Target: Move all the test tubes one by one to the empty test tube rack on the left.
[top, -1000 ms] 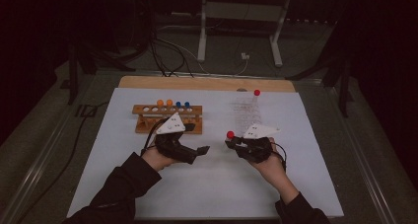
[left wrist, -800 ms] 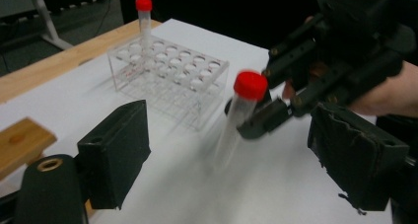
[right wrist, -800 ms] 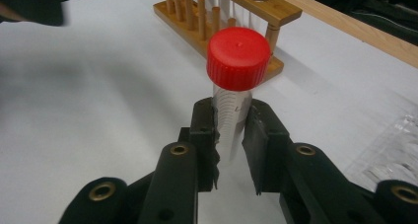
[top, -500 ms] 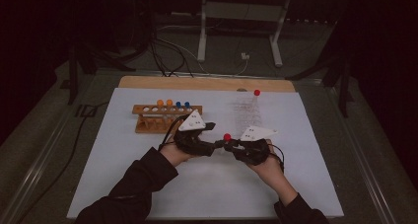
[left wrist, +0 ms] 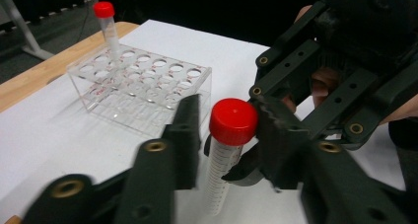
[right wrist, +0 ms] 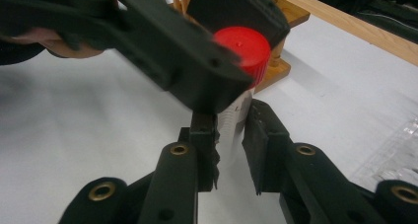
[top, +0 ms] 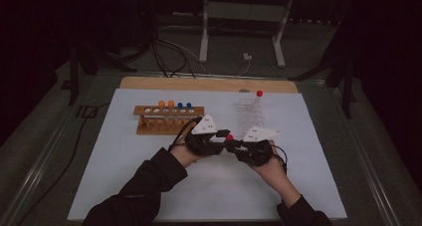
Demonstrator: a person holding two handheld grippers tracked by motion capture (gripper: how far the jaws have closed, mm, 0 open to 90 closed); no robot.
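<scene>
A clear tube (left wrist: pixel 219 174) with a red cap (left wrist: pixel 232 121) stands upright above the white mat at mid-table. My right gripper (right wrist: pixel 231 150) is shut on the tube's body below the cap (right wrist: pixel 246 49). My left gripper (left wrist: pixel 231 135) reaches in from the left with its jaws either side of the cap. They have just been closing. One pad touches the cap, and a narrow gap shows at the other. In the high view the left gripper (top: pixel 224 142) and the right gripper (top: pixel 233 144) meet tip to tip at the cap (top: pixel 229 137).
A wooden rack (top: pixel 169 117) holding orange- and blue-capped tubes stands behind the left hand. A clear plastic rack (top: pixel 247 111) with one red-capped tube (top: pixel 259 94) sits behind the right hand. A wooden board (top: pixel 209 84) borders the mat's far edge.
The left hand has moved right, up to the right gripper, and its jaws have narrowed around the red cap. The right hand and its tube have stayed put.
</scene>
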